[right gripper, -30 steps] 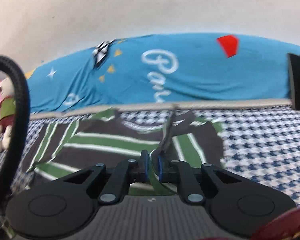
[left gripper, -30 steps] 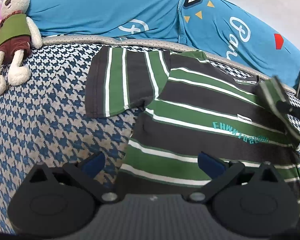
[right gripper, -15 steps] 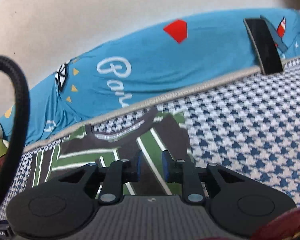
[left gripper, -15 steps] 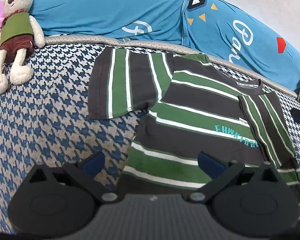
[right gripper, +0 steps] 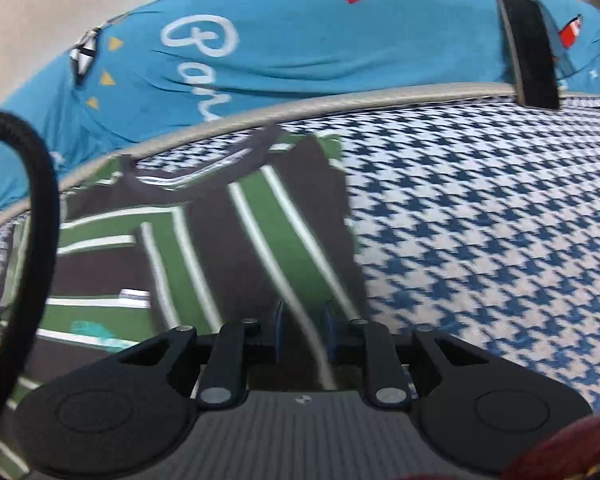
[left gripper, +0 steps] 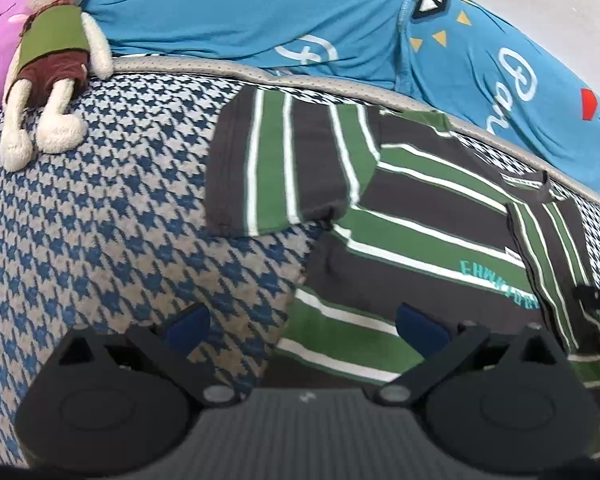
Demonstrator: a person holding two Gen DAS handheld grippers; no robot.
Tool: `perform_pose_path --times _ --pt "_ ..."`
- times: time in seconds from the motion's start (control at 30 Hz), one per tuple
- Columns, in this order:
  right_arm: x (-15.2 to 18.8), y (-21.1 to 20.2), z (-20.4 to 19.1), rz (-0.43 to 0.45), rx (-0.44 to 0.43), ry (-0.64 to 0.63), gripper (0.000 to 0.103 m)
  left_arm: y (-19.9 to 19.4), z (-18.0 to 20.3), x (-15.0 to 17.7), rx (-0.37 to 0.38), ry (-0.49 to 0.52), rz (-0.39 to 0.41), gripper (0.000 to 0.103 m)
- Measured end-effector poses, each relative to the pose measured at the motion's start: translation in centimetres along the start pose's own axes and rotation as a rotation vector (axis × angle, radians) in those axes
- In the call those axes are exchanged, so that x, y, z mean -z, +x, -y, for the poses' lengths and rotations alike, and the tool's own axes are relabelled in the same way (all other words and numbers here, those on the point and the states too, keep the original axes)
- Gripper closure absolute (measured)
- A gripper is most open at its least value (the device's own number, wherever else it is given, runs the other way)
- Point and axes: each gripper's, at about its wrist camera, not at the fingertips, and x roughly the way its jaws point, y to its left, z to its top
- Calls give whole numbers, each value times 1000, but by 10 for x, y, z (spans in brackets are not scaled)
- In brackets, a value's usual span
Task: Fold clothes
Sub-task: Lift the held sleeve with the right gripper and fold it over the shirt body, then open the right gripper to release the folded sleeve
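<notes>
Plush rabbit (left gripper: 48,56) slumped far left against the blue pillows (left gripper: 260,20). Left hand-held gripper (left gripper: 304,326) gaping wide over the striped t-shirt (left gripper: 404,236) hem, holding nothing. T-shirt spread flat on the houndstooth bed (left gripper: 100,240), right sleeve (right gripper: 276,220) folded inward. Right hand-held gripper (right gripper: 303,334) slightly parted above that sleeve, clamping nothing.

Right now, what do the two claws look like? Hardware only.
Both are matte black, with two round disc housings, angled linkage arms on silver pivot pins, and a ribbed grey centre plate bearing a small white mark. Blue pads line the fingers of the left claw and right claw. A thick black cable loops beside the right one.
</notes>
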Motion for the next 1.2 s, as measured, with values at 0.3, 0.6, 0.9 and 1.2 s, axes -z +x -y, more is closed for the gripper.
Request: perform_pose_path --times 0.3,0.6,0.9,1.2 --pt "3 -5 0 17 99 9 96 -2 -41 -25 -37 -150 32 0" --pt "17 -39 -26 36 65 14 85 6 -65 -46 -33 -193 105 0" --pt "53 -62 -60 -29 -121 73 72 30 -67 -53 -36 -164 103 12" --pt "67 -48 -66 -126 -166 111 70 51 -58 -63 -30 -127 113 17"
